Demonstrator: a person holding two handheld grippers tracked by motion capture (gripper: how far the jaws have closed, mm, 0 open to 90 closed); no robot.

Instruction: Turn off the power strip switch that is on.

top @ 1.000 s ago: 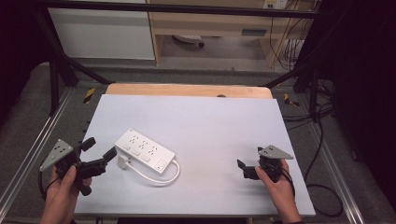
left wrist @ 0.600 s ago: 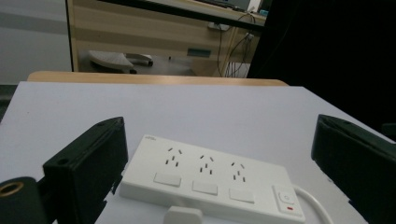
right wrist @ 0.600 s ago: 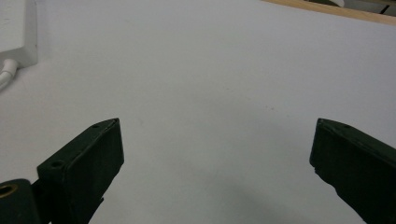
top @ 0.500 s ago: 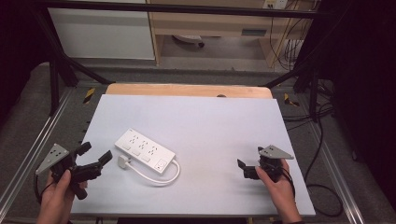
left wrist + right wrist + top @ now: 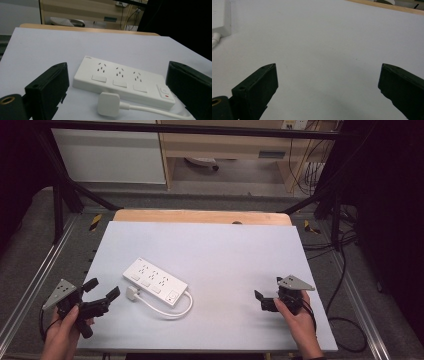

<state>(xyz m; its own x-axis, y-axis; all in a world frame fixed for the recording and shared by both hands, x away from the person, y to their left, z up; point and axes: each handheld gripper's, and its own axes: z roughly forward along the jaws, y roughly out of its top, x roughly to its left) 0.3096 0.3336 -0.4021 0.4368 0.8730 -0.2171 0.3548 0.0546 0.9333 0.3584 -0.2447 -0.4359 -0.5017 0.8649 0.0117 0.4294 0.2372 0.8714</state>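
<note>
Near the tabletop's [image 5: 210,245] left edge the left gripper [image 5: 100,295], jaws wide and empty, points right at the white power strip [image 5: 156,281] just beside it, while the right gripper [image 5: 263,301] rests far right, jaws wide, holding nothing.

White tabletop [image 5: 240,255], wood strip [image 5: 200,216] along far edge. Grey carpet [image 5: 30,255] around. Black frame bars [image 5: 65,195] at corners. Wooden cabinet [image 5: 225,145] beyond, cables [image 5: 310,170] at right. Dim room.

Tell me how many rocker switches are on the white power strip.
3 on the power strip, in a row along its near edge: one at the left, one in the middle, one at the right, each below a socket group.
</note>
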